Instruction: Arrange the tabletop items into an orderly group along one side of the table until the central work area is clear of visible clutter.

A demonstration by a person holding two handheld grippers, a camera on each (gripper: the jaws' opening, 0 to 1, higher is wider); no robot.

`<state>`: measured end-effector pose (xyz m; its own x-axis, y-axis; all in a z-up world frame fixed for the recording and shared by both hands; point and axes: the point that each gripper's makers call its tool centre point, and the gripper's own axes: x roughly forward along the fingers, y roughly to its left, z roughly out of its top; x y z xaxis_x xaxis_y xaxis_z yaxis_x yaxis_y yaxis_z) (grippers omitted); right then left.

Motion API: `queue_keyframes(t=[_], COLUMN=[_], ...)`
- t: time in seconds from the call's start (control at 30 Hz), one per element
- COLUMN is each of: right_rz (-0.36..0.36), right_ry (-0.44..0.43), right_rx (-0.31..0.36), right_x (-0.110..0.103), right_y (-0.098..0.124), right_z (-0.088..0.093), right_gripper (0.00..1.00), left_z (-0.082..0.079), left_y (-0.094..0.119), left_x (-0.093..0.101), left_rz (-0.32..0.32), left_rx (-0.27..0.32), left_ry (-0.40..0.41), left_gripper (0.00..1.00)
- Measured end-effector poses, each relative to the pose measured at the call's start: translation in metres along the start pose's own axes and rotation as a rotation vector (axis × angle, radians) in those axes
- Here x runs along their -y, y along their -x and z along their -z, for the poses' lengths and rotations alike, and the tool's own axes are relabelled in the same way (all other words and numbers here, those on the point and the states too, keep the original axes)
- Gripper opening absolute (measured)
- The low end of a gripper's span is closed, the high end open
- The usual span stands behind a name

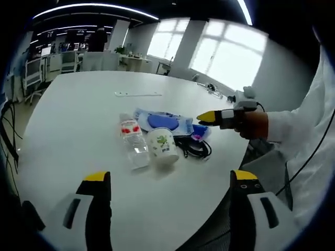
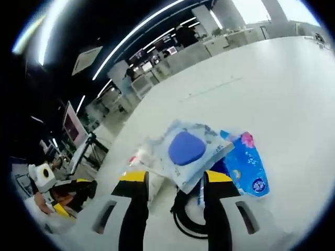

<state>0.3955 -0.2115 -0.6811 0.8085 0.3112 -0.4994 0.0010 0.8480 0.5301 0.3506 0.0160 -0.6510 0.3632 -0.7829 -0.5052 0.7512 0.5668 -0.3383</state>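
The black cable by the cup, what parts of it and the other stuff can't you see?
- Black cable: partly hidden under the wet wipes pack in right gripper view.
- Water bottle: label too small to read, left gripper view.
- Blue tissue pack: partly covered by the wipes pack.

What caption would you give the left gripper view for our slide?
Open left tool faces a bottle, cup, wipes pack and cable clustered on a white table, right tool reaching in.
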Motion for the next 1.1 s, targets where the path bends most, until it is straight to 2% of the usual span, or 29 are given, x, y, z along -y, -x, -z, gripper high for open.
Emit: queue_keyframes(t=[0.17,0.27,0.33,0.63,0.77,1.1], right_rz=[0.026,0.051,0.055,0.079,0.082,0.109], right_ry=[-0.022,-0.064,-0.077,-0.117,-0.135,-0.155], right_rx=[-0.028,-0.043,-0.037,-0.070,-0.067,-0.084], right_x=[0.005,0.011,0.012,0.018,0.018,0.022], right_y=[-0.008,-0.011,-0.011,-0.019,-0.019,-0.023], right_z=[0.008,0.013,0.013,0.024,0.023,0.026], right_gripper=[0.35,0.32,0.29,0.26,0.19,0.09], left_z=[0.002,0.004,0.004,0.008,0.008,0.009], left_y=[-0.001,-0.002,-0.002,-0.003,-0.004,-0.006], left_x=[-0.002,-0.004,-0.004,-0.004,-0.003,-0.002], left_rz=[0.003,0.002,0.002,-0.001,0.002,0.004], left_rx=[0.002,-0.002,0.001,-0.001,0.001,0.000], left_ry=[0.010,0.014,0.020,0.031,0.035,0.035], left_gripper=[0.97,0.96,0.96,0.95,0.95,0.95])
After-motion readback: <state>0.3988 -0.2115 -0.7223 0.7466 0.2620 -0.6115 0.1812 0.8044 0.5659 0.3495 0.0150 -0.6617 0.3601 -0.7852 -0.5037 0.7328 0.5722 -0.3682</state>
